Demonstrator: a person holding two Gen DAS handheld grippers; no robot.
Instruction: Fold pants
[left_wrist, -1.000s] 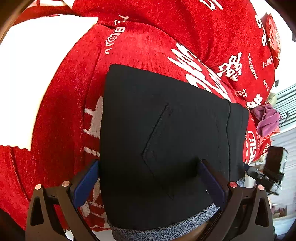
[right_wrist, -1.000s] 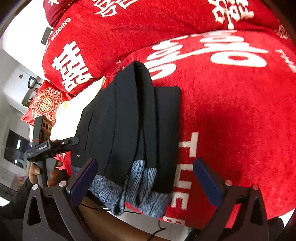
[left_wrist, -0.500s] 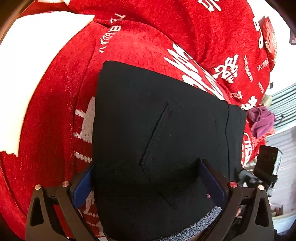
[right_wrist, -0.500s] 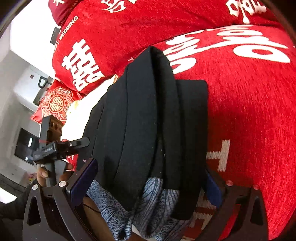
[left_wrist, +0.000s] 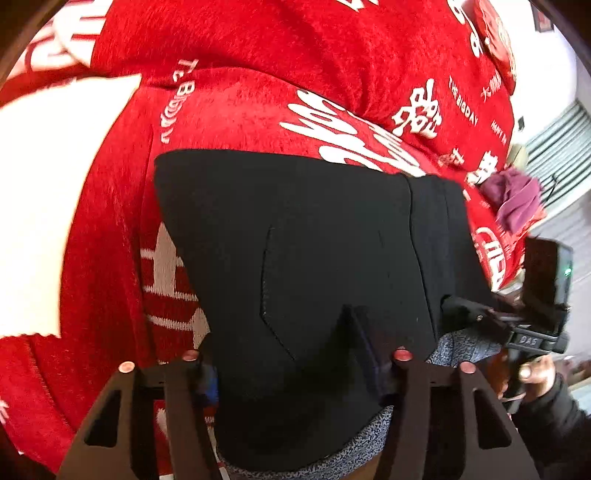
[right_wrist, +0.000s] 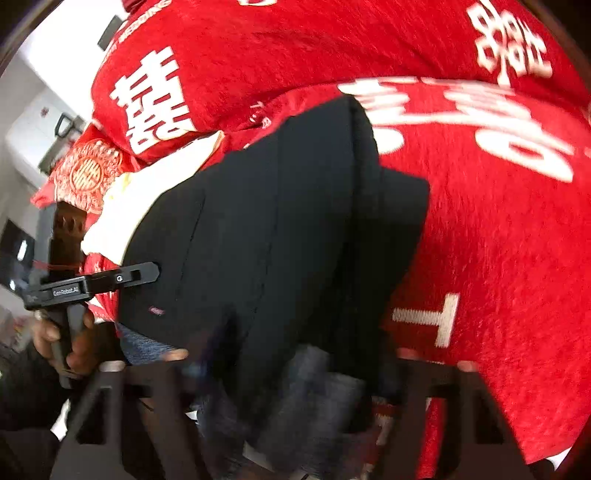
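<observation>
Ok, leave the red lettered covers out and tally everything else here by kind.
Folded black pants: 1
Handheld grippers: 2, the left gripper and the right gripper
Purple cloth: 1
Red embroidered cushion: 1
Total: 5

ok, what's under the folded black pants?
The pants lie on a red blanket with white lettering; grey patterned lining peeks out at their near edge. Whatever is directly beneath the stack is covered. Both grippers have closed on that edge.
</observation>
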